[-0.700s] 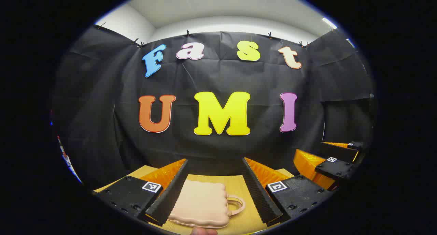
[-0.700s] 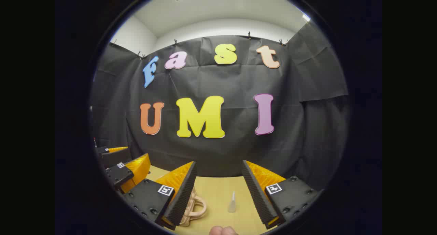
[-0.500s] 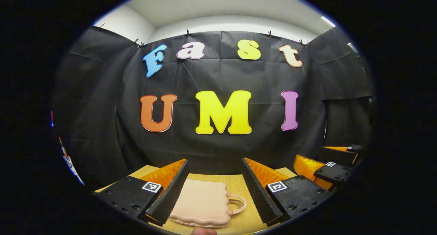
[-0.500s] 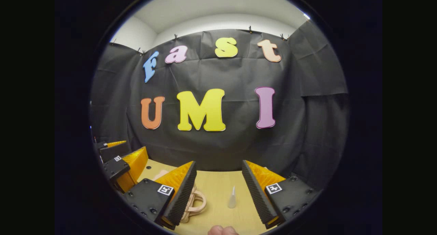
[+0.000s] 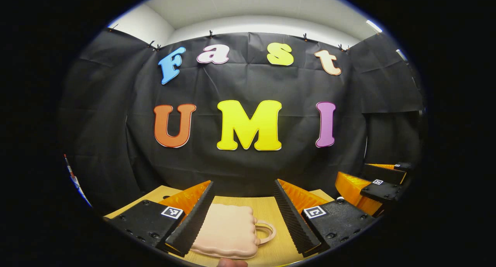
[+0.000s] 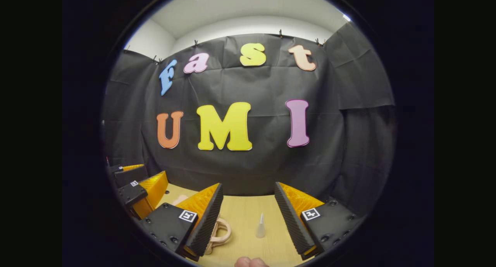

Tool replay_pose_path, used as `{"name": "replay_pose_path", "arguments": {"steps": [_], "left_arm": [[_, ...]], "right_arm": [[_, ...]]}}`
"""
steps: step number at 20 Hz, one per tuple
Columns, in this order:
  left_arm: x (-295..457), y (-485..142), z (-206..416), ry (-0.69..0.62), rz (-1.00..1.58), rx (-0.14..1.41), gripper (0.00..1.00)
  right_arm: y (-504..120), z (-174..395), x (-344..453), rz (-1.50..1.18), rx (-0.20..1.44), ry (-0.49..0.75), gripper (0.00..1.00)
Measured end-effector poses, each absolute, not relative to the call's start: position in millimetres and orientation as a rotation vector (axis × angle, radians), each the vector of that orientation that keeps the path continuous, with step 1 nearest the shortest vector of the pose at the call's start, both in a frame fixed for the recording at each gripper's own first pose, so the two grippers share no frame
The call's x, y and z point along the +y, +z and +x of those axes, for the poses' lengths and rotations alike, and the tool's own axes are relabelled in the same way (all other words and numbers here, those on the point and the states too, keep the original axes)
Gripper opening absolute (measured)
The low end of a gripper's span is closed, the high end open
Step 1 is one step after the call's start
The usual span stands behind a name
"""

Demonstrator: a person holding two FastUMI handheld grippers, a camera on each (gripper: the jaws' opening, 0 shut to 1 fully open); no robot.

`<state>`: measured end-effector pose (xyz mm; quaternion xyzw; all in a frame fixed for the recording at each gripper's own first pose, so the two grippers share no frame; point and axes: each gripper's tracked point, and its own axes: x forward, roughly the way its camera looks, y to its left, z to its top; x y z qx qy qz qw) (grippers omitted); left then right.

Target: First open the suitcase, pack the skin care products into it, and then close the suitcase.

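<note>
— Pink suitcase (image 5: 226, 230), small and scalloped, lies flat and closed on the wooden table (image 5: 267, 211); its handle (image 5: 265, 233) points right.

— Left gripper (image 5: 243, 216)?

— Jaws wide apart, nothing held, hovering with the case between its fingers, clear of both. The right gripper (image 5: 374, 183) shows at the far right.

— And its own view?

— Right gripper (image 6: 248, 216) also spread wide, empty. The handle (image 6: 221, 230) peeks beside its left finger. A small clear pointed-cap bottle (image 6: 260, 226) stands upright between the fingers, untouched.
</note>
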<state>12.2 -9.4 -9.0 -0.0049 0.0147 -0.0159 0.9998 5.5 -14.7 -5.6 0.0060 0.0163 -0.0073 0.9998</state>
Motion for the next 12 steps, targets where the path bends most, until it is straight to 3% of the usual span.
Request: {"name": "replay_pose_path", "arguments": {"steps": [6, 12], "left_arm": [[-24.1, -25.5, 21.7, -0.089, 0.001, 0.068, 0.96], [-51.4, -101.9, 37.5, -0.181, 0.123, 0.246, 0.98]], "right_arm": [[-9.6, 8.1, -42.2, 0.021, 0.032, -0.071, 0.77], [-31.4, 5.9, -101.2, 0.021, 0.076, -0.173, 0.79]]}}
